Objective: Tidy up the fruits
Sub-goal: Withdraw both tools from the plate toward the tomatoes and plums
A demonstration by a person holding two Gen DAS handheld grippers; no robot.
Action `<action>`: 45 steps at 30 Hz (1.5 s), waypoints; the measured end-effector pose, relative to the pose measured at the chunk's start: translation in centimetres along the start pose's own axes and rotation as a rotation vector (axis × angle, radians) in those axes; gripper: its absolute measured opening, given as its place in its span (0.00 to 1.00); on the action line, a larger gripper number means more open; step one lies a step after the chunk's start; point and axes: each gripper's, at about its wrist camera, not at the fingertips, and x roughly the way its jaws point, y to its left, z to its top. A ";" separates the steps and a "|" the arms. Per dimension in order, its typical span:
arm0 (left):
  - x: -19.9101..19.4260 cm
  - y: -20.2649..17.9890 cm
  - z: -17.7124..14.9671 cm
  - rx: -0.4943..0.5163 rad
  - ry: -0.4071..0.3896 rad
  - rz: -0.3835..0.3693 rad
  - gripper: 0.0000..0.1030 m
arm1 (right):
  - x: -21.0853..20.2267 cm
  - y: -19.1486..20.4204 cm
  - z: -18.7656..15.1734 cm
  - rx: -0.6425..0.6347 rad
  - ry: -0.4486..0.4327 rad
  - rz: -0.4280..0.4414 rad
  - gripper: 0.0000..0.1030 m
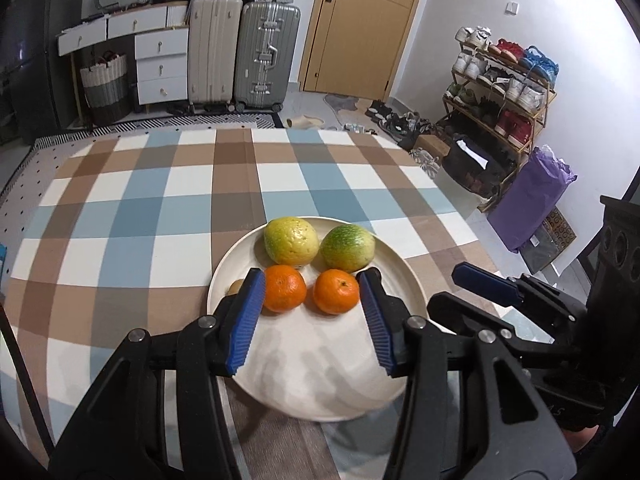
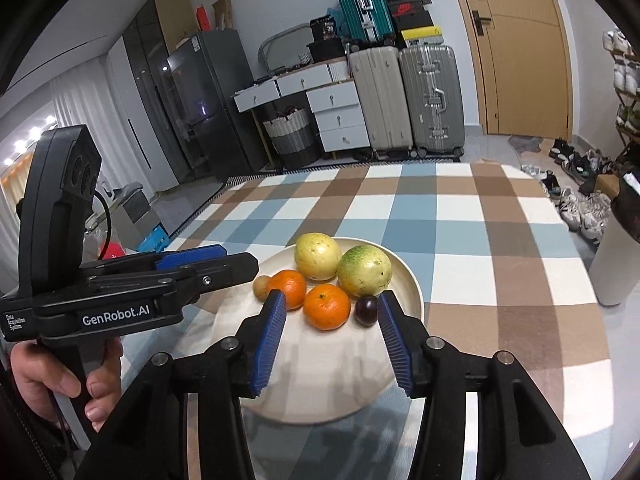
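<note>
A cream plate [image 1: 320, 384] [image 2: 320, 392] on the checked tablecloth holds two yellow-green fruits [image 1: 291, 241] [image 2: 318, 256], [image 1: 348, 248] [image 2: 364, 270], two oranges [image 1: 285, 288] [image 2: 291, 287], [image 1: 336, 291] [image 2: 327, 306], a small tan fruit [image 1: 235, 287] [image 2: 262, 286] and a dark plum [image 2: 367, 310], hidden in the left wrist view. My left gripper [image 1: 312, 316] is open and empty over the plate's near side, just short of the oranges. My right gripper [image 2: 332, 340] is open and empty, beside it to the right; it also shows in the left wrist view [image 1: 486, 280].
The checked tablecloth [image 1: 160, 208] [image 2: 480, 240] covers the table. Suitcases [image 1: 240, 52], drawers [image 1: 160, 68] and a door [image 1: 360, 24] stand behind. A shoe rack [image 1: 504, 92] and purple bag [image 1: 532, 200] are at the right. A white bin [image 2: 616, 264] stands by the table's right edge.
</note>
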 end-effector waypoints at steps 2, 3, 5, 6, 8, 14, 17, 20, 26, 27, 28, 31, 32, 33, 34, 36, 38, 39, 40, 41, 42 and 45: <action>-1.4 -0.4 -0.3 0.003 -0.011 -0.001 0.44 | -1.2 0.7 -0.2 -0.023 -0.016 -0.023 0.51; -2.2 -0.7 -0.6 0.005 -0.020 0.003 0.44 | -1.9 1.1 -0.3 -0.033 -0.027 -0.030 0.53; -3.7 -1.0 -1.2 0.007 -0.035 0.010 0.44 | -3.5 1.7 -0.5 -0.037 -0.054 -0.027 0.65; -4.3 -1.3 -1.5 0.006 -0.040 0.009 0.44 | -4.4 1.9 -0.6 -0.037 -0.072 -0.024 0.67; -5.8 -1.7 -2.3 0.010 -0.047 0.011 0.46 | -5.8 2.5 -0.8 -0.041 -0.099 -0.023 0.70; -10.4 -2.8 -4.6 0.018 -0.088 0.032 0.56 | -10.0 4.7 -1.6 -0.060 -0.170 -0.017 0.84; -12.5 -3.3 -5.5 0.028 -0.116 0.050 0.64 | -11.5 5.7 -2.2 -0.071 -0.185 -0.009 0.91; -14.7 -3.8 -6.6 0.030 -0.139 0.061 0.76 | -13.3 6.8 -3.2 -0.075 -0.225 -0.008 0.98; -18.4 -4.4 -9.2 0.023 -0.170 0.080 0.83 | -15.7 8.3 -5.1 -0.090 -0.247 -0.009 1.00; -19.1 -4.4 -9.8 0.017 -0.174 0.081 0.86 | -15.9 8.5 -5.4 -0.092 -0.236 -0.006 1.00; -19.4 -4.4 -10.1 0.012 -0.176 0.080 0.90 | -16.0 8.7 -5.7 -0.092 -0.225 -0.001 1.00; -20.7 -4.2 -11.6 -0.010 -0.188 0.080 0.99 | -17.0 9.2 -6.8 -0.089 -0.230 -0.006 1.00; -21.1 -4.1 -12.0 -0.018 -0.190 0.077 0.99 | -17.3 9.3 -7.2 -0.089 -0.231 -0.009 1.00; -21.5 -4.1 -12.6 -0.023 -0.192 0.077 0.99 | -17.7 9.5 -7.7 -0.085 -0.229 -0.011 1.00; -22.0 -4.1 -13.2 -0.026 -0.194 0.078 0.99 | -17.8 9.4 -7.9 -0.082 -0.225 -0.011 1.00; -22.5 -4.2 -14.2 -0.024 -0.195 0.087 0.99 | -18.2 9.6 -8.7 -0.076 -0.217 -0.008 1.00; -23.2 -4.3 -15.6 -0.021 -0.197 0.098 0.99 | -18.6 9.7 -9.5 -0.074 -0.205 -0.020 1.00; -23.3 -4.3 -15.9 -0.021 -0.196 0.101 0.99 | -18.7 9.7 -9.7 -0.073 -0.205 -0.022 1.00; -23.5 -4.4 -16.5 -0.024 -0.194 0.103 0.99 | -19.0 9.7 -10.1 -0.071 -0.207 -0.025 1.00; -23.6 -4.4 -16.9 -0.024 -0.188 0.106 0.99 | -19.3 9.8 -10.6 -0.069 -0.207 -0.028 1.00; -23.6 -4.5 -17.5 -0.025 -0.180 0.111 0.99 | -19.4 9.7 -10.9 -0.066 -0.206 -0.030 1.00; -23.5 -4.3 -19.2 -0.043 -0.162 0.115 0.99 | -19.9 9.8 -12.2 -0.060 -0.200 -0.040 1.00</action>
